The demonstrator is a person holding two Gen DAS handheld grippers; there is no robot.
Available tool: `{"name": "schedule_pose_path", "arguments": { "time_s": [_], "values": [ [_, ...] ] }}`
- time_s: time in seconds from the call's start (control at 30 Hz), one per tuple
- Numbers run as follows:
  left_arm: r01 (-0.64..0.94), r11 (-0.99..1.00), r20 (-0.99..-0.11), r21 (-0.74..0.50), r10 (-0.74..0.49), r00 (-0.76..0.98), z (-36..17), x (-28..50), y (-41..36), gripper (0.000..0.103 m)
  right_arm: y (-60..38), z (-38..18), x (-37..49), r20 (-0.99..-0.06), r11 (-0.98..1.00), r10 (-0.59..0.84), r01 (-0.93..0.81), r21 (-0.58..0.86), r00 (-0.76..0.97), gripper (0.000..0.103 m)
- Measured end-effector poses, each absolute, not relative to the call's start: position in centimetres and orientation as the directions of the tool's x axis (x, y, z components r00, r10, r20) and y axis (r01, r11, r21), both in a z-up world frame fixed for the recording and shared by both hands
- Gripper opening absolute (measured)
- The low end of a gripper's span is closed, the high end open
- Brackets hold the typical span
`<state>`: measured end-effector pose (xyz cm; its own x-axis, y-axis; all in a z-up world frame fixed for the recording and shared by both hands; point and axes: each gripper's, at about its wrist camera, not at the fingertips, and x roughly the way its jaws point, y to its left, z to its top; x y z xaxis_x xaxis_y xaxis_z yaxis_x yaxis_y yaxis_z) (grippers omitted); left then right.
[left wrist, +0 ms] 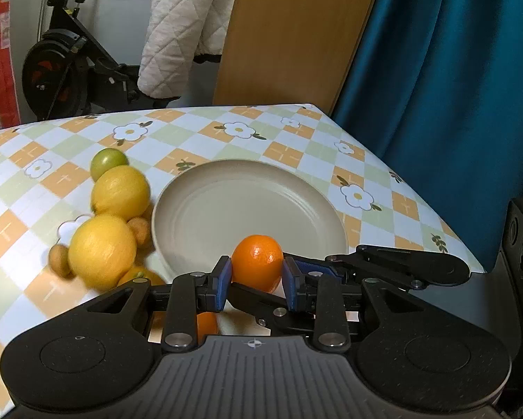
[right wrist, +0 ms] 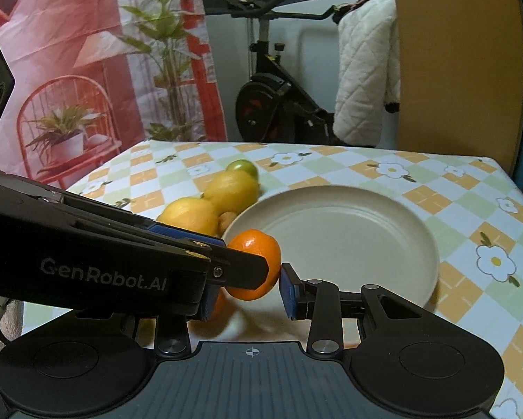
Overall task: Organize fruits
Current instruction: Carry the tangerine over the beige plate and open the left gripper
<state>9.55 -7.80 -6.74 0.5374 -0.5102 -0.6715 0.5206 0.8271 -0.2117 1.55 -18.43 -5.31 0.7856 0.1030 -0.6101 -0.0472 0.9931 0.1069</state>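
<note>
Over the plate's near rim, the left gripper pinched a glossy round orange between blue pads, likely for setting down. Right gripper stood half open; its right pad touched the orange, hold uncertain. Pebbled lemons crowded beside the smooth beige plate.

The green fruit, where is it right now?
The green fruit sits on the table, far end of the fruit row, touching a lemon, left of the plate.
</note>
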Motion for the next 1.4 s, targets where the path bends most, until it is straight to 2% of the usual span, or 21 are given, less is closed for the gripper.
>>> {"name": "schedule_pose_path", "arguments": {
  "time_s": [0.6,1.0,1.4],
  "values": [
    [0.496,0.830,-0.691,-0.254,-0.514,0.508,-8.5,16.2,-11.8,0.033,-23.5,-7.7,6.8,-0.617,0.995,0.047,0.021,0.102,0.785,0.033],
    [0.495,0.834,-0.700,-0.242,-0.504,0.506,-9.4,16.9,-13.3,0.034,-24.6,-9.0,7.3,-0.616,0.993,-0.007,0.080,0.091,0.788,0.033],
    [0.497,0.843,-0.710,-0.207,-0.479,0.516,-9.8,16.8,-14.0,0.040,-23.9,-9.2,7.2,-0.616,0.994,-0.039,0.093,0.057,0.787,0.036]
  ]
}}
